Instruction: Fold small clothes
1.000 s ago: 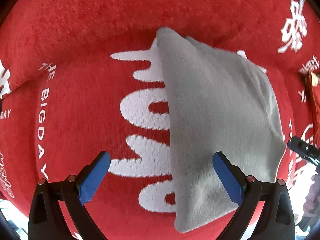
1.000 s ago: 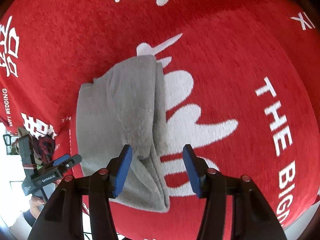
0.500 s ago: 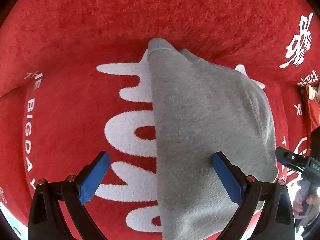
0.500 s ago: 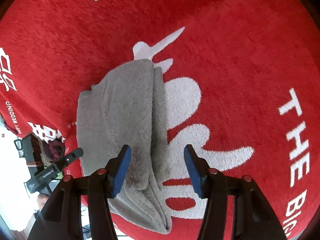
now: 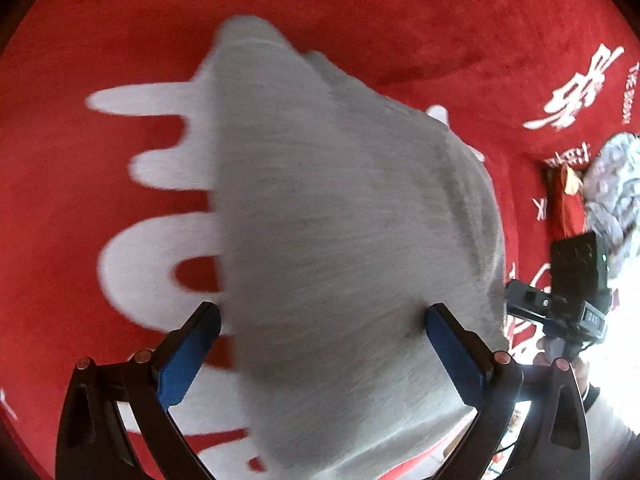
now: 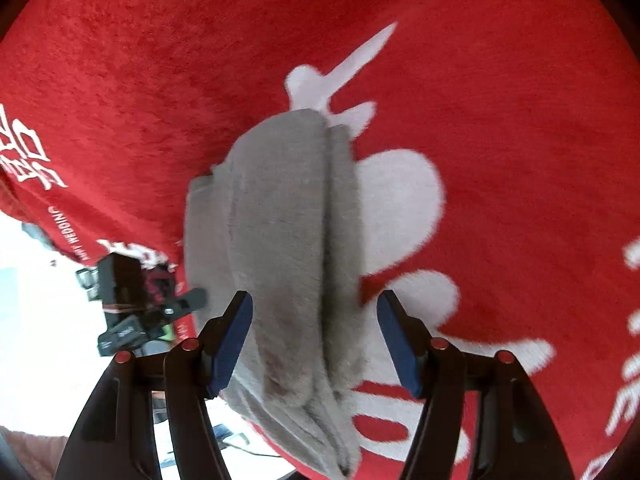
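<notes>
A grey fleecy garment (image 5: 340,240) lies folded on a red blanket (image 5: 100,208) with large white lettering. In the left wrist view it fills the middle, blurred by motion. My left gripper (image 5: 322,312) hovers just over its near part, open wide, its blue pads (image 5: 184,360) apart from the cloth. In the right wrist view the garment (image 6: 280,220) shows as a long stack of layered folds. My right gripper (image 6: 315,300) is open and straddles the near end of the stack, with the cloth between the pads (image 6: 234,336) but not pinched.
The blanket's edge (image 6: 132,248) drops off beside the garment, with bright floor beyond. The right-hand tool's black body (image 5: 576,276) shows at the right of the left wrist view. A patterned grey heap (image 5: 612,188) and a red item (image 5: 568,200) lie past it.
Both grippers have sunk and tilted down toward the garment, which now looms larger. The right jaws have widened. The garment itself has not shifted.
</notes>
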A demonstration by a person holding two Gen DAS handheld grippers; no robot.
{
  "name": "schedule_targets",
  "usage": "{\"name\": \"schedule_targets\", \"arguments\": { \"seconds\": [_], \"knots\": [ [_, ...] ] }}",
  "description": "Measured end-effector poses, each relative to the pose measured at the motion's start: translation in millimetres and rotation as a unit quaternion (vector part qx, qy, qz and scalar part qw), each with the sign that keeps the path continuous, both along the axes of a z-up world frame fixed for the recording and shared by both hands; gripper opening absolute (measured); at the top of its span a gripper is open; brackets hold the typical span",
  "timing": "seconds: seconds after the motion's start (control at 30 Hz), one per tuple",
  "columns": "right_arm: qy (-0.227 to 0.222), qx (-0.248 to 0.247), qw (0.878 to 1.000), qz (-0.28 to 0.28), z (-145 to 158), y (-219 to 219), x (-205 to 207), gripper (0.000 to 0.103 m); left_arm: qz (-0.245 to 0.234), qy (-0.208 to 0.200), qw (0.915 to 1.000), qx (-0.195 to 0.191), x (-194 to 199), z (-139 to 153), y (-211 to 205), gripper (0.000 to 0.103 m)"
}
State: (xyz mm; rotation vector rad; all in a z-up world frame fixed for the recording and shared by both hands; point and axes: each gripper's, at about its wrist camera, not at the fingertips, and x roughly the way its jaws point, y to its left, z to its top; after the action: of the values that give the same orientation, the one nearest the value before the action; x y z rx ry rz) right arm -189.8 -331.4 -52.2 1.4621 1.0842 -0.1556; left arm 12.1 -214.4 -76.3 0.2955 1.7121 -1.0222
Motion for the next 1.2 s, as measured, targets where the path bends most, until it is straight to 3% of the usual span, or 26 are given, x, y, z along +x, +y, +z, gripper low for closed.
{"name": "schedule_targets", "arguments": {
  "seconds": [0.2, 0.37, 0.4, 0.43, 0.53, 0.6, 0.9, 1.03, 1.2],
  "knots": [
    [-0.040, 0.009, 0.998, 0.041, -13, 7, 32, 0.070, -0.016, -0.025, 0.9995, 0.007, -16, -3, -19, 0.102],
    [-0.037, 0.010, 0.999, 0.022, -14, 13, 38, 0.068, -0.026, -0.036, 0.9989, 0.010, -19, 0, -20, 0.102],
    [-0.029, 0.009, 0.999, 0.018, -14, 15, 39, 0.061, -0.024, -0.041, 0.9988, 0.009, -19, 1, -19, 0.098],
    [-0.014, 0.011, 1.000, 0.015, -16, 17, 38, 0.043, -0.020, -0.048, 0.9986, 0.006, -19, 3, -17, 0.093],
    [-0.014, 0.020, 1.000, -0.004, -14, 20, 37, 0.031, -0.013, -0.065, 0.9977, -0.015, -20, 16, -6, 0.067],
    [-0.028, 0.020, 0.999, -0.008, -7, 23, 38, 0.030, -0.019, -0.070, 0.9969, -0.030, -19, 27, 2, 0.050],
    [-0.066, 0.061, 0.995, -0.048, 39, 56, 41, 0.029, -0.028, -0.056, 0.9950, -0.078, -18, 80, 44, 0.047],
    [-0.074, 0.070, 0.994, -0.041, 62, 83, 44, 0.029, -0.032, -0.055, 0.9947, -0.080, -16, 100, 78, 0.047],
    [-0.079, 0.098, 0.991, -0.039, 70, 121, 43, 0.029, -0.039, -0.068, 0.9948, -0.065, -10, 111, 133, 0.047]
  ]
}}
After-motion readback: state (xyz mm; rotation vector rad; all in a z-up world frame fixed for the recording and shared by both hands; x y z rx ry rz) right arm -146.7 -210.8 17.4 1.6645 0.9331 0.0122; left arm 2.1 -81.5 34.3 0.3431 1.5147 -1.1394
